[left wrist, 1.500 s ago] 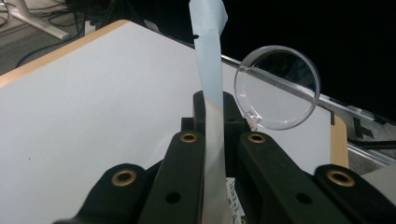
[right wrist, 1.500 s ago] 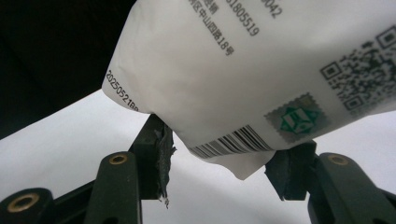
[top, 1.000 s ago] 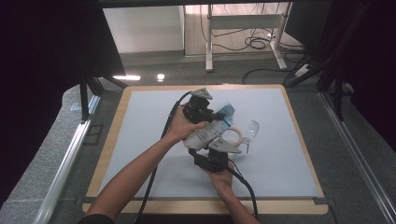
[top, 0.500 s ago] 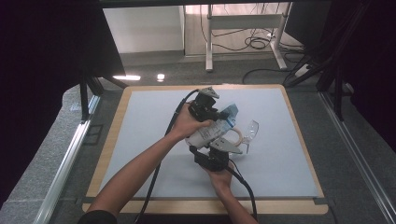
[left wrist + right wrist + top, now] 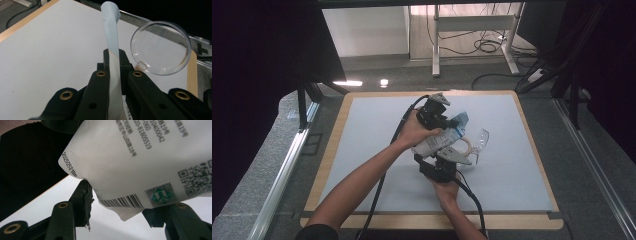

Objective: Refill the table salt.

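A white printed bag (image 5: 434,143) with a pale blue top hangs tilted above the middle of the white board (image 5: 372,135). My left gripper (image 5: 451,121) is shut on the bag's top edge; in the left gripper view the bag (image 5: 111,35) rises as a thin strip between the closed jaws of the left gripper (image 5: 113,56). A clear round cup (image 5: 480,141) sits tilted just right of the bag, its mouth facing the left gripper view as the cup (image 5: 160,47). My right gripper (image 5: 448,152) points up from below. The bag (image 5: 140,160) hides the tips of the right gripper (image 5: 120,205); its jaws stand half apart.
The board has a wooden rim (image 5: 337,130) and lies on grey carpet. A metal rail (image 5: 287,165) runs along the left. Desk legs and cables (image 5: 484,47) stand beyond the far edge. Black cables trail from both grippers toward the near edge.
My left gripper and the bag have shifted slightly to the right. The right gripper and the cup have stayed where they were.
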{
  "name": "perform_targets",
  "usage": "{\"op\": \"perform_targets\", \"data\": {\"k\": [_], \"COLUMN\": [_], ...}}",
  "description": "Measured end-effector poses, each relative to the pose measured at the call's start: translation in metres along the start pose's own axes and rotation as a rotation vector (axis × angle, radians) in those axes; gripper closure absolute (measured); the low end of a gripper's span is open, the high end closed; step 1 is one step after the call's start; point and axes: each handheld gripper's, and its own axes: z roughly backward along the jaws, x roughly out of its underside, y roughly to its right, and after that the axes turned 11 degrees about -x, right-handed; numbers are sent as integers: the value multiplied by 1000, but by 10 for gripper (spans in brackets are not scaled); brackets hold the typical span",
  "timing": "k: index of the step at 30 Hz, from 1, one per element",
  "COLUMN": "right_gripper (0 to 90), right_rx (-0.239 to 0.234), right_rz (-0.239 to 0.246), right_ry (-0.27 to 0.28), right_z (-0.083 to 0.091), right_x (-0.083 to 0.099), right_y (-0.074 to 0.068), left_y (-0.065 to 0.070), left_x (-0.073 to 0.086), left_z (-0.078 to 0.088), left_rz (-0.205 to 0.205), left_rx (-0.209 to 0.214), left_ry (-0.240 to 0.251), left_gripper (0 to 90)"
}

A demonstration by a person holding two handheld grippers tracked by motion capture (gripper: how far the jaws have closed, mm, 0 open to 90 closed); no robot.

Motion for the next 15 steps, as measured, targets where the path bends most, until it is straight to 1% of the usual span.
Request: {"op": "perform_targets", "data": {"k": [4, 6, 15], "right_gripper": [471, 471, 471], "right_rx": [4, 6, 14], "right_rz": [-16, -16, -5], "right_ry": [12, 19, 19], "right_z": [-1, -1, 0], "right_x": [-1, -1, -2], "right_y": [0, 0, 0], "left_y": [0, 0, 0], "left_x": [-2, -4, -4], "left_z": [0, 0, 0], "left_rz": [-11, -9, -6], "left_rx": [-4, -3, 3], "left_ry": [-8, -7, -6], "left_gripper": [900, 900, 900]}}
